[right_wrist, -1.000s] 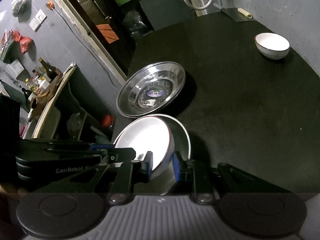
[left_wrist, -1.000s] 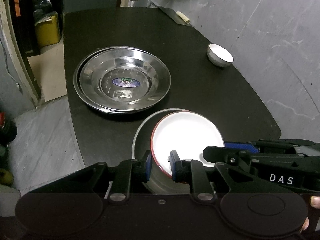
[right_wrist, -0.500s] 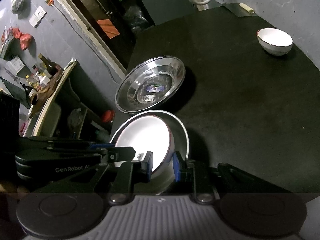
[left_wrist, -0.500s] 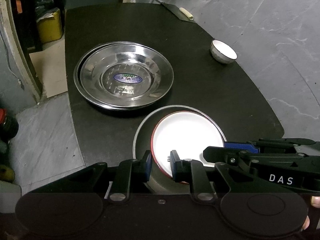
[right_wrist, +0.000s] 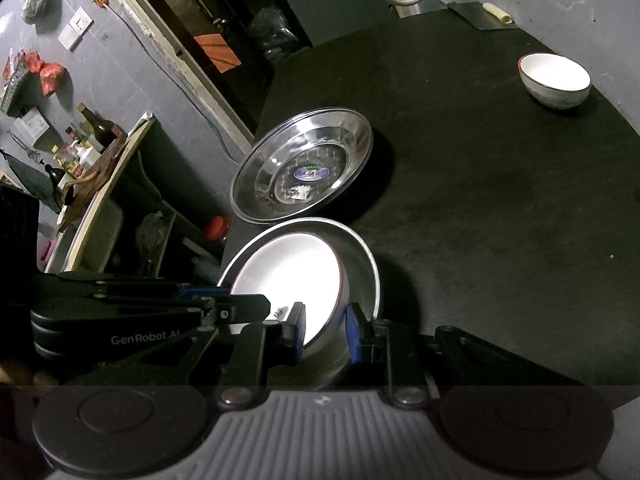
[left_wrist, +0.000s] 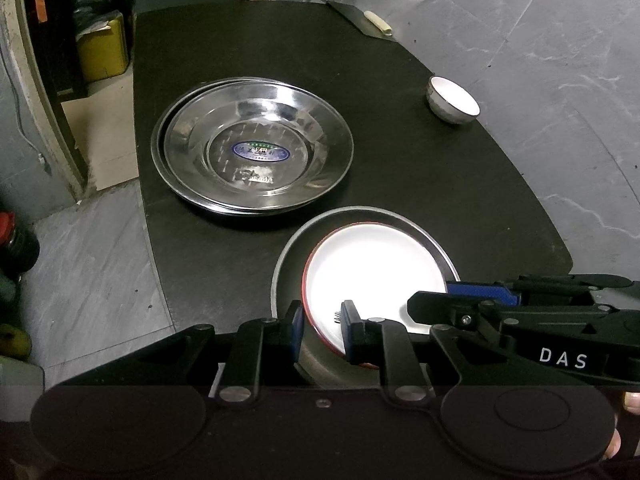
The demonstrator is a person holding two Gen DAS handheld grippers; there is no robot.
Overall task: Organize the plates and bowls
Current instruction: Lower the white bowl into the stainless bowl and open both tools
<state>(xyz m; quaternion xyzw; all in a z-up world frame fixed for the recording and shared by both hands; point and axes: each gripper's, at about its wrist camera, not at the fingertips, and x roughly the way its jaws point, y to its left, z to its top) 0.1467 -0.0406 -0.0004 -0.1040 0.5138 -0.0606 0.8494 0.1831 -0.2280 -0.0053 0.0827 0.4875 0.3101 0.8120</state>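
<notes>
Left wrist view: the left gripper [left_wrist: 322, 330] points steeply down at the near edge of the black table [left_wrist: 400, 168], its jaws narrow and closed on the near rim of a white plate [left_wrist: 372, 268] with a red edge. That plate lies inside a grey metal pan [left_wrist: 286, 268]. The right gripper [left_wrist: 476, 300] comes in level from the right, its blue tips at the plate's right rim. Toward the left edge sit stacked steel plates [left_wrist: 256, 148] (a blue label at the centre); a small white bowl [left_wrist: 452, 100] stands near the right edge.

Right wrist view: the right gripper [right_wrist: 324, 332] also tilts down, jaws narrow, one pad inside the plate [right_wrist: 288, 272] and the other outside the pan [right_wrist: 370, 276], probably clamping both rims together. The left gripper [right_wrist: 224, 300] reaches in from the left. Steel plates [right_wrist: 304, 164] lie just beyond; the bowl [right_wrist: 554, 80] is far off, well apart.
</notes>
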